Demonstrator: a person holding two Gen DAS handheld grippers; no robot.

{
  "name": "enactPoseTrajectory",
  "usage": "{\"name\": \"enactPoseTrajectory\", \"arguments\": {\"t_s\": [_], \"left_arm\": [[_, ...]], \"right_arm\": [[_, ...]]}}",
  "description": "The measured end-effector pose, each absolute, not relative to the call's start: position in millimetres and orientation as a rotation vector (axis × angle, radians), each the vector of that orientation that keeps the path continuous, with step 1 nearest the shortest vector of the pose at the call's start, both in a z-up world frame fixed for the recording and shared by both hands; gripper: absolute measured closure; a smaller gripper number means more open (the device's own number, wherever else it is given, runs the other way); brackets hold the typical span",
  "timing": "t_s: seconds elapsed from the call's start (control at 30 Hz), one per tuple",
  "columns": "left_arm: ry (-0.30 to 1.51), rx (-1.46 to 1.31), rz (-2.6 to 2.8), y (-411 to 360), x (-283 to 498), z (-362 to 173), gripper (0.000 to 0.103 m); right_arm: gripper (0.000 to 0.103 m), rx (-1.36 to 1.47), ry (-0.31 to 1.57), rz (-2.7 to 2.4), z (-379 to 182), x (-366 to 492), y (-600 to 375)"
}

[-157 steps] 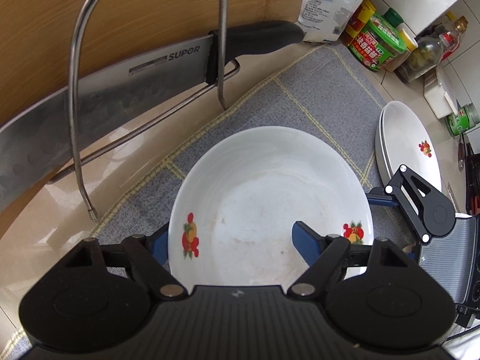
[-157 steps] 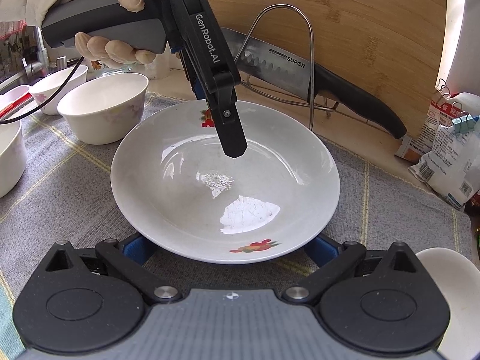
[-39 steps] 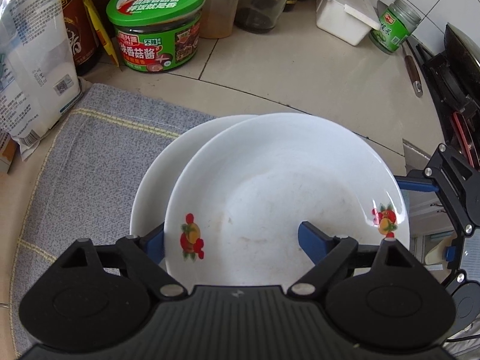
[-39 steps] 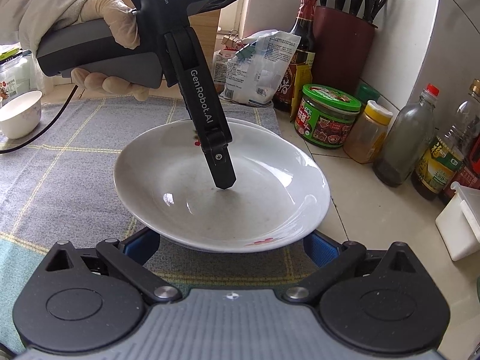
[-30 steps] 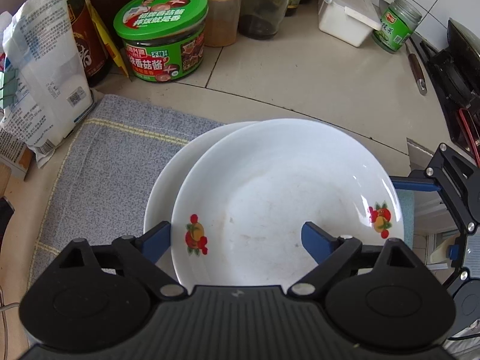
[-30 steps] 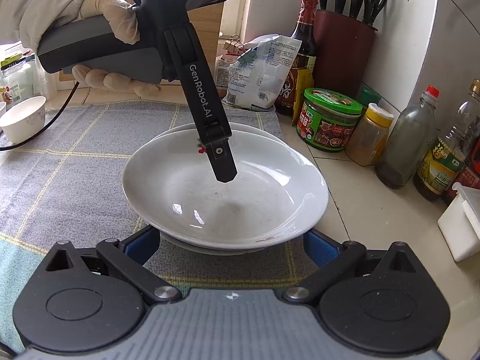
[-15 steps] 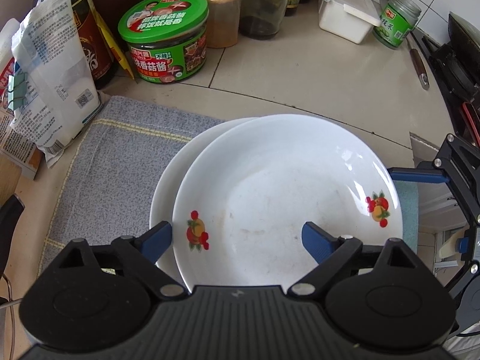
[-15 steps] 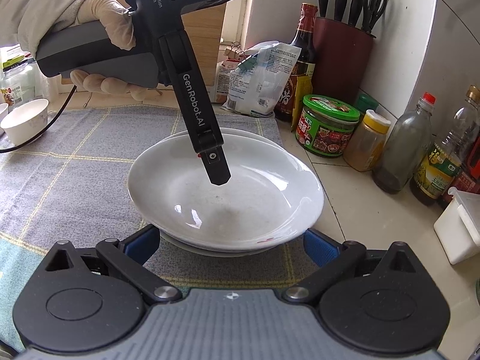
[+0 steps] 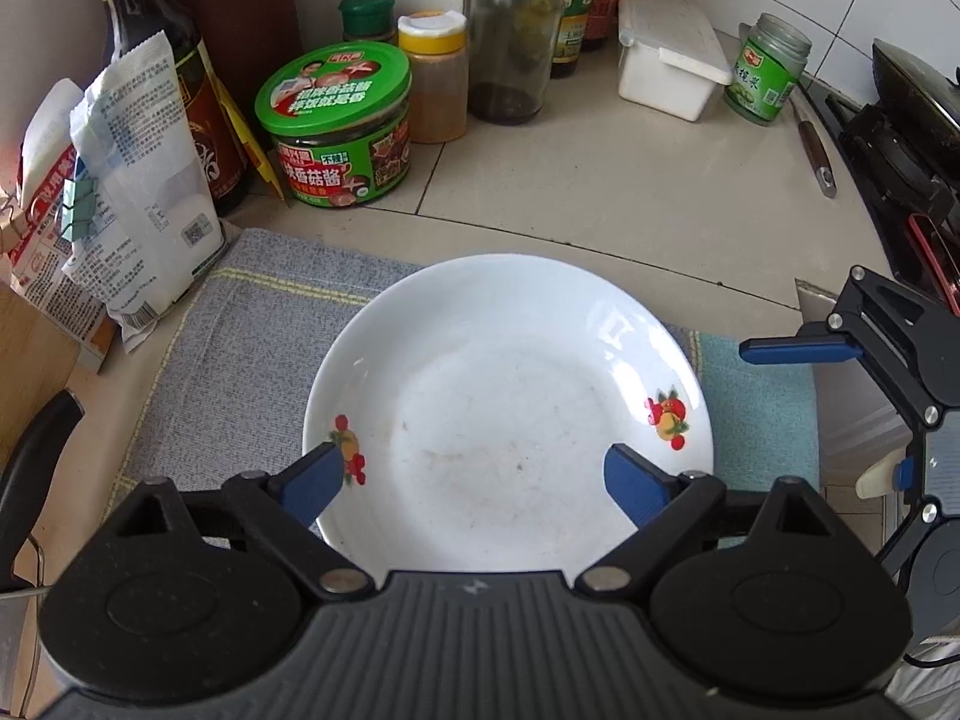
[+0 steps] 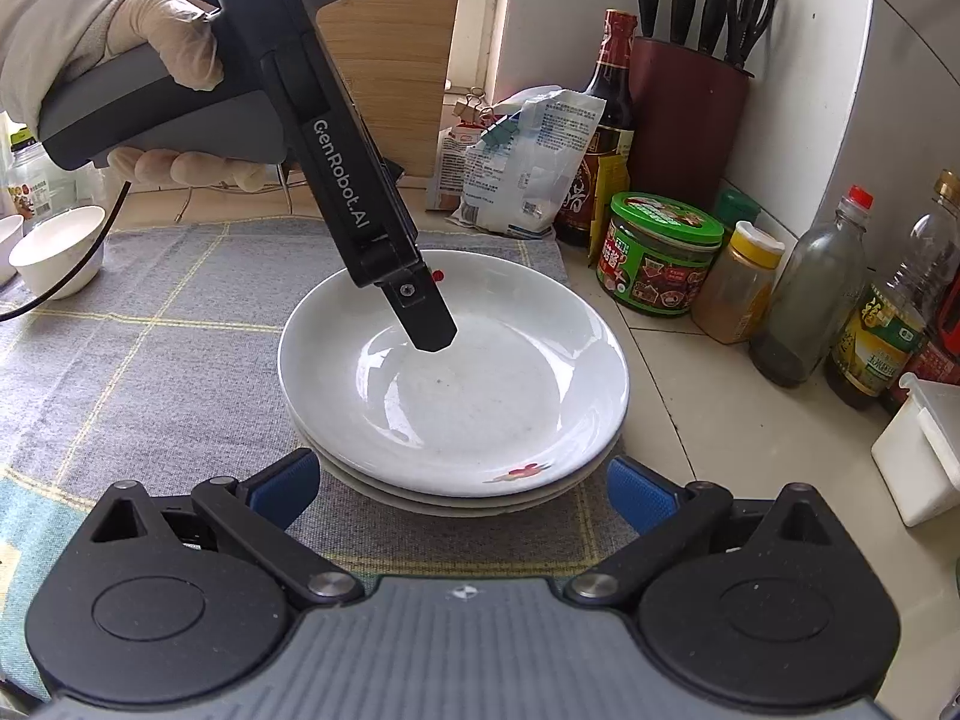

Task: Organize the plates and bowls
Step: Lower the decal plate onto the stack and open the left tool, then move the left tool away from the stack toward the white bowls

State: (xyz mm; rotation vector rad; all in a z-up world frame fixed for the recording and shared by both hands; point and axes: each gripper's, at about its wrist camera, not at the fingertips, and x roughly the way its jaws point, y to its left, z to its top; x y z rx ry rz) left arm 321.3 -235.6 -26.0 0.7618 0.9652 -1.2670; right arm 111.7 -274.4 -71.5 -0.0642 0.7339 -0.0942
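A white plate with fruit prints (image 9: 510, 408) lies on top of a stack of like plates (image 10: 456, 396) on the grey checked mat (image 10: 150, 360). My left gripper (image 9: 474, 486) hangs open above the plate's near part, both blue pads clear of it. In the right wrist view, one of its fingers (image 10: 420, 318) points down at the plate without touching, and a gloved hand (image 10: 162, 42) holds its handle. My right gripper (image 10: 462, 489) is open, its pads on either side of the stack's near rim with a gap to the plates.
A green-lidded jar (image 10: 660, 252), bottles (image 10: 804, 300), a white bag (image 10: 528, 162) and a knife block (image 10: 690, 90) crowd the wall. A white lidded box (image 9: 666, 60) and a stove (image 9: 900, 138) are to the right. A small bowl (image 10: 57, 252) sits far left on the mat.
The top plate, held askew over the lower ones, has settled square on the stack. The left gripper has lifted and drawn back from it. The right gripper has stayed put.
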Motion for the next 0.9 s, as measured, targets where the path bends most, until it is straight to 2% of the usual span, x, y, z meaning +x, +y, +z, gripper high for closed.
{"name": "enactPoseTrajectory", "arguments": {"t_s": [0.47, 0.67, 0.9], "left_arm": [[0.729, 0.568, -1.148, -188, 288, -2, 0.008], [0.596, 0.487, -1.028, -161, 268, 7, 0.002], [0.575, 0.409, -0.884, -132, 240, 3, 0.001]], "right_arm": [[0.0, -0.058, 0.723, -0.046, -70, 113, -271], [0.0, -0.043, 0.723, -0.023, -74, 120, -272], [0.0, -0.038, 0.721, -0.02, -69, 123, -273]]}}
